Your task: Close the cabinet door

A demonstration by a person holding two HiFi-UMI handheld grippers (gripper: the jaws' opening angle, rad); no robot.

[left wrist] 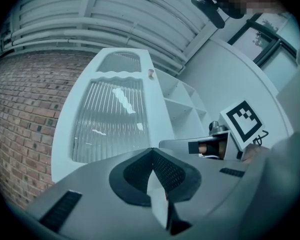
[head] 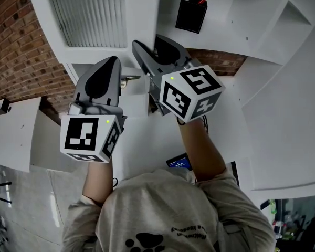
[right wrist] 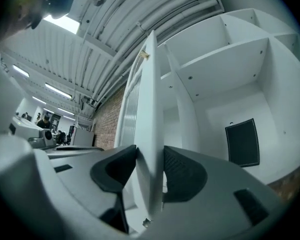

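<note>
1. The cabinet door [right wrist: 151,79], white with a ribbed-glass panel, stood swung open from the white cabinet [right wrist: 225,74], edge-on in the right gripper view.
2. The right gripper [right wrist: 150,156] was clamped on the door's free edge, with one pad against each face.
3. The left gripper [left wrist: 152,153] had its jaws together at the tips, with nothing between them. It was just beside the right gripper and pointed at the door's glass face.
4. A black box [right wrist: 242,141] sat inside the open compartment.
5. A brick wall [left wrist: 25,134] flanked the cabinet.
</note>
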